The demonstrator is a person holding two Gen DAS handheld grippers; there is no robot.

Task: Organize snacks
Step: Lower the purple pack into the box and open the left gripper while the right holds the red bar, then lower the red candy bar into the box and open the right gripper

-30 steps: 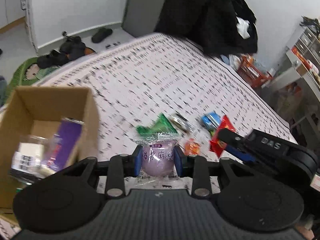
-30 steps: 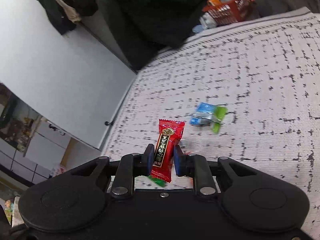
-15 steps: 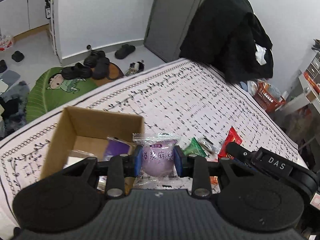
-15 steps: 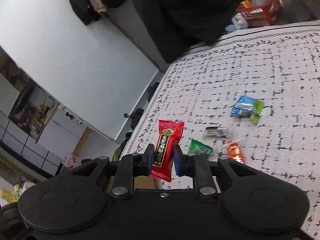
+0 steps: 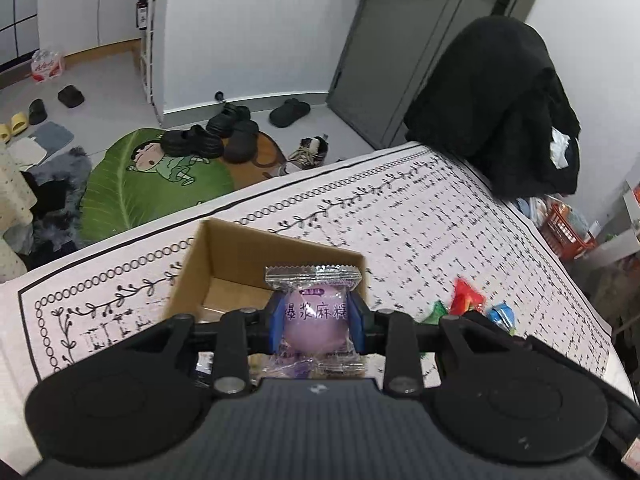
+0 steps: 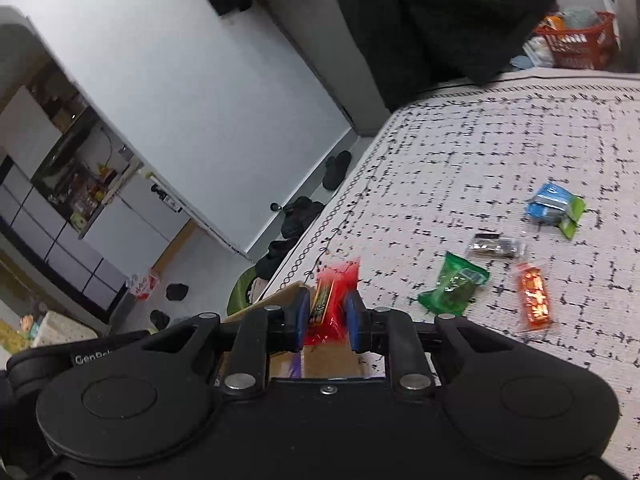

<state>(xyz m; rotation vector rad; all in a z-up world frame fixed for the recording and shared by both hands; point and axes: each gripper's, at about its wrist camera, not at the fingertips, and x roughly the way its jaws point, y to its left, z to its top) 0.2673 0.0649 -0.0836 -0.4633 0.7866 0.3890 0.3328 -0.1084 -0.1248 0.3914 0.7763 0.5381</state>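
left gripper (image 5: 316, 322): jaws pinching purple mochi packet (image 5: 315, 312) above cardboard box (image 5: 224, 268)
right gripper (image 6: 325, 320): jaws pinching red candy wrapper (image 6: 332, 300), blurred, beside the box's edge
loose snacks: green packet (image 6: 456, 286), orange candy (image 6: 533, 296) on tablecloth (image 6: 500, 140), apart from box

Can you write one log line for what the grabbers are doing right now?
left gripper: holds purple snack over box | right gripper: holds red snack by box | loose snacks on table

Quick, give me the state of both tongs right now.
Left tongs: closed on the purple mochi packet, over the cardboard box.
Right tongs: closed on the red candy wrapper.
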